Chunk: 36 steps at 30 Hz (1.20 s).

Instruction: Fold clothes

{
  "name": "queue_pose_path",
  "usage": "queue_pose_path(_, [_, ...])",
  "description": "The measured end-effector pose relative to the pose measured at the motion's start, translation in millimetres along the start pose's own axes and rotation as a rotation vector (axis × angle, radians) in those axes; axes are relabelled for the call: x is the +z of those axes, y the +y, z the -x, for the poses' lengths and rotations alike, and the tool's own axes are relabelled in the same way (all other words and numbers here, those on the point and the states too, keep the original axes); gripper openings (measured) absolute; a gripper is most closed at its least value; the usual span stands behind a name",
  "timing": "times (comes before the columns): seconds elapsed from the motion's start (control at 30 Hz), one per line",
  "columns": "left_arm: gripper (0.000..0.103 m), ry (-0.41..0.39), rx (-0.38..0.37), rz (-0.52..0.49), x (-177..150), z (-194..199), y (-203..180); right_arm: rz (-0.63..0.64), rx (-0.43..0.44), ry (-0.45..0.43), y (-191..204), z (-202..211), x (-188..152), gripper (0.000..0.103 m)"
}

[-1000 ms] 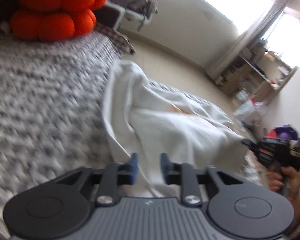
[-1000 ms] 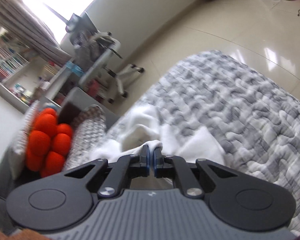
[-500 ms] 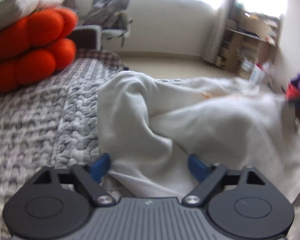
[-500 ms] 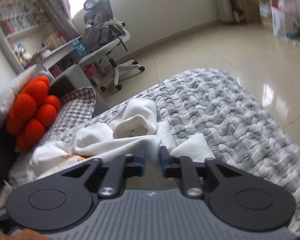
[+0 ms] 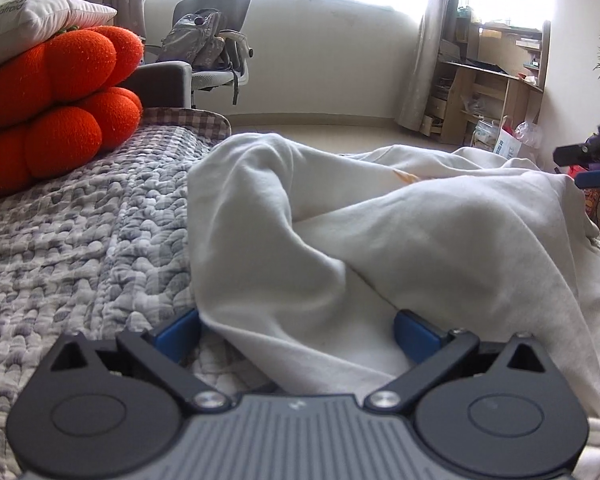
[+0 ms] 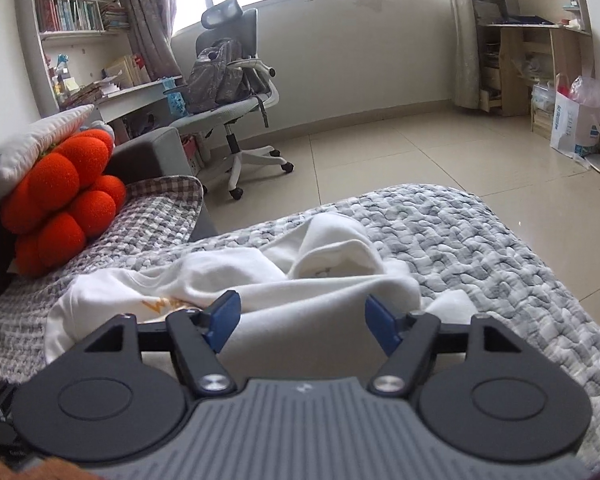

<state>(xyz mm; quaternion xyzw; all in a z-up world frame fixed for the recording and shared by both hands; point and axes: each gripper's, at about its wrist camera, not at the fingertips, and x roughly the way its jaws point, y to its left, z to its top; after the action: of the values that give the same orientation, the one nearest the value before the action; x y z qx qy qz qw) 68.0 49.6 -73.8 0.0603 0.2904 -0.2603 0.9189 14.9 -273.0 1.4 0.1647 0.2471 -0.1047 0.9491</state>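
Observation:
A white garment (image 5: pixel 380 240) with an orange print (image 5: pixel 406 176) lies crumpled on the grey quilt (image 5: pixel 80 240). My left gripper (image 5: pixel 296 334) stands wide open low over its near edge. Cloth lies between the blue pads (image 5: pixel 176 332), but they do not press on it. In the right wrist view the same garment (image 6: pixel 320 292) is bunched ahead. My right gripper (image 6: pixel 303 322) has its jaws opening, with a fold of cloth lying loose between the pads (image 6: pixel 224 320). The right gripper (image 5: pixel 584 166) also shows at the right edge of the left wrist view, beyond the garment.
An orange pumpkin cushion (image 6: pixel 60 200) under a white pillow (image 6: pixel 32 144) sits at the bed's left end. Past the quilt's far edge (image 6: pixel 420 196) is tiled floor (image 6: pixel 440 152), an office chair (image 6: pixel 228 80) with a backpack, wooden shelves (image 6: pixel 532 60) and a paper bag (image 6: pixel 572 128).
Both grippers went from nearly shut to open and let go of the white garment, which now lies slack on the quilt. Both views rolled to level, and the left gripper sank toward the bed.

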Motion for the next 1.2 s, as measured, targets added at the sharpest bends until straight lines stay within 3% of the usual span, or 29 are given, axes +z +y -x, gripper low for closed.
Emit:
queue_pose_path(0.33, [0.103,-0.002,0.000,0.000,-1,0,0,-0.144,-0.023,0.035,-9,-13,-2,0.072])
queue_pose_path(0.63, [0.103,-0.002,0.000,0.000,-1,0,0,-0.197,-0.003,0.022,-18,5,-3,0.072])
queue_pose_path(1.2, [0.103,-0.007,0.003,-0.002,-1,1,0,-0.119,0.120,0.055,-22,19,1,0.076])
